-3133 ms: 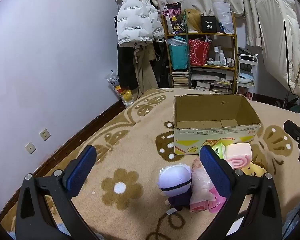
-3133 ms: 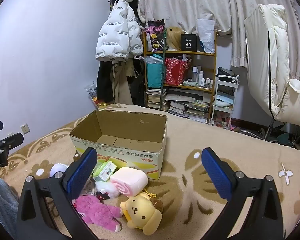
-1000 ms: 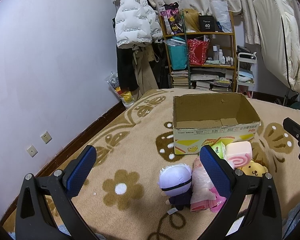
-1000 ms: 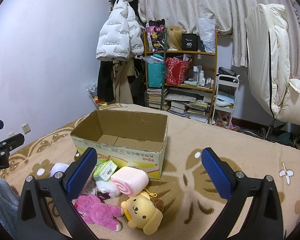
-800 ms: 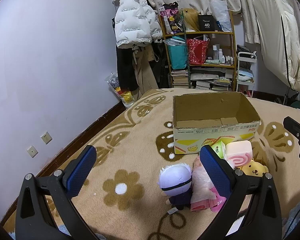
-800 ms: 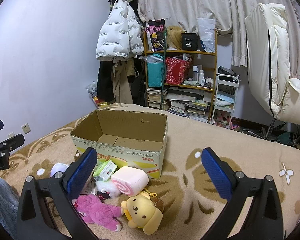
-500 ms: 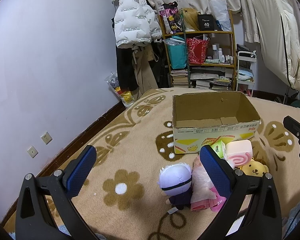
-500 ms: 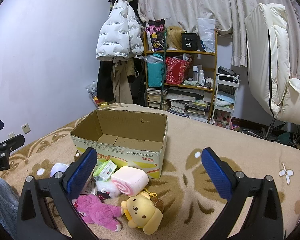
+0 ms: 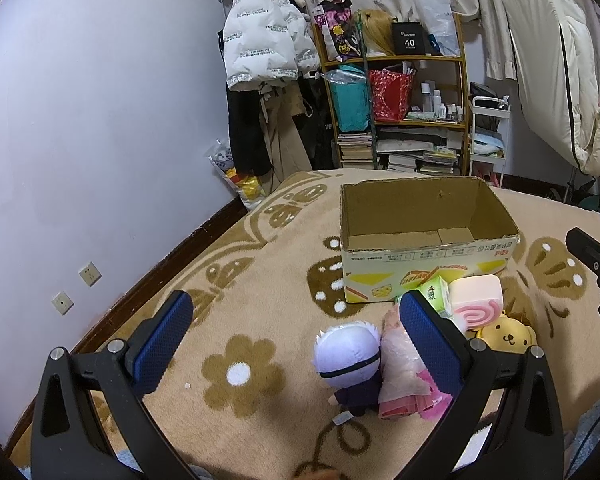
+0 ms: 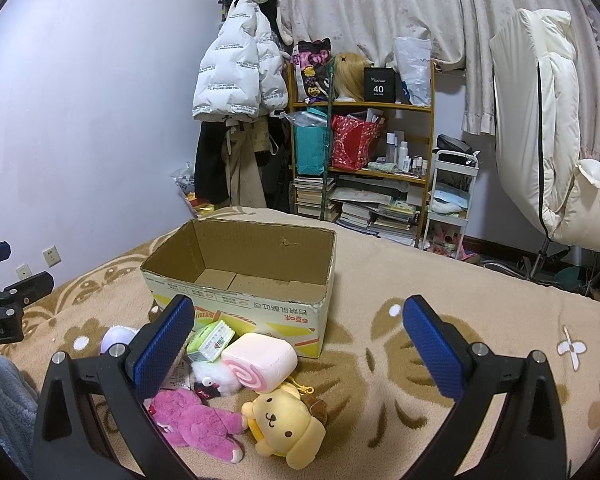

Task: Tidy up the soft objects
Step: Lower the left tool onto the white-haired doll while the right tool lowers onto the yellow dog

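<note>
An open cardboard box [image 9: 420, 248] [image 10: 240, 280] with nothing inside sits on a beige patterned blanket. In front of it lies a heap of soft toys: a white-haired doll [image 9: 348, 356], a pink swiss-roll cushion [image 9: 476, 304] [image 10: 260, 360], a yellow dog plush [image 10: 284, 428] [image 9: 504, 336], a magenta plush [image 10: 192, 420] and a green pack [image 10: 210, 338]. My left gripper [image 9: 296, 344] hangs open above the doll. My right gripper [image 10: 300, 348] is open over the roll cushion and dog, holding nothing.
The blanket [image 10: 400, 380] spreads wide to the right of the box. A purple wall [image 9: 80, 140] runs along the left. Behind stand a cluttered shelf [image 10: 364, 160], hanging coats [image 10: 236, 80] and a white padded chair [image 10: 548, 140].
Both grippers have held almost still; the left view has only drifted slightly. No toy has moved.
</note>
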Tool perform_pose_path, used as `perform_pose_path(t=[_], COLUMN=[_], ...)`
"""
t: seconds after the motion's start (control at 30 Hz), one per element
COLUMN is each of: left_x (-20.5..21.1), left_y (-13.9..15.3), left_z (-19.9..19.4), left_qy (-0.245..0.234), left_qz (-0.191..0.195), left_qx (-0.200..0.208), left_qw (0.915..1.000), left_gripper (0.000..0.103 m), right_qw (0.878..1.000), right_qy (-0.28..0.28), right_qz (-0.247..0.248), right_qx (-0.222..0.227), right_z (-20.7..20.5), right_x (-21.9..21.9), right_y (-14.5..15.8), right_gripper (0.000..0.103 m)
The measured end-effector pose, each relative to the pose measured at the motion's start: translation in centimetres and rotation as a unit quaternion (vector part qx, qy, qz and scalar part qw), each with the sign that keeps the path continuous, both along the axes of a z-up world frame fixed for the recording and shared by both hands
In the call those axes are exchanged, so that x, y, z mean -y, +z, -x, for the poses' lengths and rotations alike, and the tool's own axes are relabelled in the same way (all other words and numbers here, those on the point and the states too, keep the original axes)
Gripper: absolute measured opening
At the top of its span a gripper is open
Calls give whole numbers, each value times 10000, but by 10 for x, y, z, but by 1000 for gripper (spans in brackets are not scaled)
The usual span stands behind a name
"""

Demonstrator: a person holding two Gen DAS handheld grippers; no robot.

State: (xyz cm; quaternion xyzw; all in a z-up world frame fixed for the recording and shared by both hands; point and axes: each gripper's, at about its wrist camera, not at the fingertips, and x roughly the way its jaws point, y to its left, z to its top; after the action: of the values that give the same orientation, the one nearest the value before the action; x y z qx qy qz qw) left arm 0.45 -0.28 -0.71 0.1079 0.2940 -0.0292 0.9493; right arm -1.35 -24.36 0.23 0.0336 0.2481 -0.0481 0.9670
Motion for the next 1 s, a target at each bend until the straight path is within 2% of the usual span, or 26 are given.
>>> perform_pose_path(t=[0.23,0.5,0.77,1.0], left_x=[6,9,16,17], left_y=[-6,-9,-26,-48], left_z=[-16,-40,-65,-81], left_qy=[14,171,326,405], left_qz=[-30,70,49,31], left_qx=[-394,-600,-939,-1373], left_qw=[9992,9980,9950,9897], left_gripper=[102,102,102,102], right_qw=[10000,9998,9985,9954], right_qy=[34,93,116,63], right_qz=[-8,-55,-53,-301], right_qx=[-31,-179,-525,-906], right_z=[-4,-25,-46,-59], right_x=[-3,-9,-5,4], right_y=[0,-14,-32,-50], right_gripper=[103,103,103,103])
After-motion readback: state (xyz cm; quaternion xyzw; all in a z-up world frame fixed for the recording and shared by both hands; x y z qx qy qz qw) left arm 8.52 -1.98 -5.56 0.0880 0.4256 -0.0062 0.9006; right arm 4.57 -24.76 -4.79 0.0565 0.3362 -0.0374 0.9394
